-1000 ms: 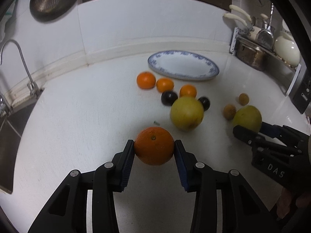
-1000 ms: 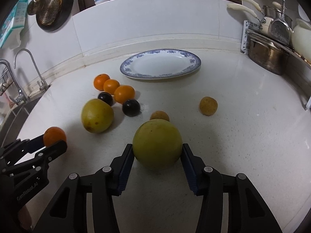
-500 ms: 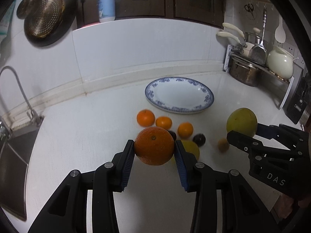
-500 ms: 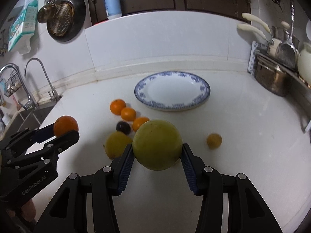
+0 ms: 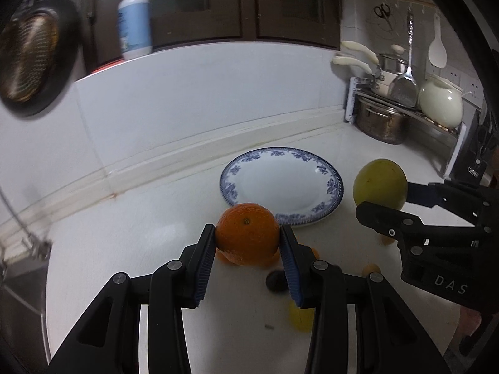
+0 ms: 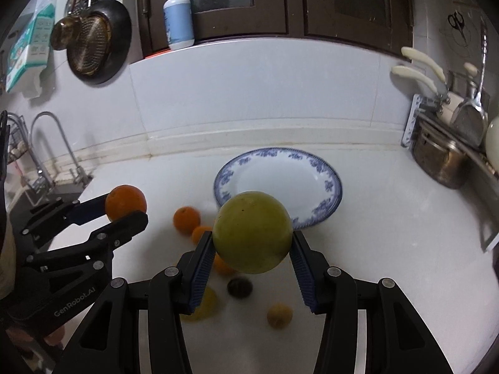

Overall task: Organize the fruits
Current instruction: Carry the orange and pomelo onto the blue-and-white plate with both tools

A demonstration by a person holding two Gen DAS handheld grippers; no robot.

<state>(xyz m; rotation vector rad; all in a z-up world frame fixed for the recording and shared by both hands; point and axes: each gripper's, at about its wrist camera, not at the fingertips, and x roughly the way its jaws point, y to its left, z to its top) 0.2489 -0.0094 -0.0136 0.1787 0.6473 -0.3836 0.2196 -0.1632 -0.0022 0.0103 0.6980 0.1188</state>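
With the left gripper (image 5: 248,240) clamped on an orange (image 5: 247,233) and the right gripper (image 6: 252,251) on a pomelo (image 6: 253,232), either could be dropped beside the plate (image 5: 282,184) if released early.

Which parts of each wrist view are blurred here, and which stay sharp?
Left wrist view: the hanging dark frying pan and blue-labelled pump bottle smear; the round orange between the left gripper fingers is crisp. Right wrist view: loose counter fruit blurs, the large yellow-green fruit in the right gripper is sharp.
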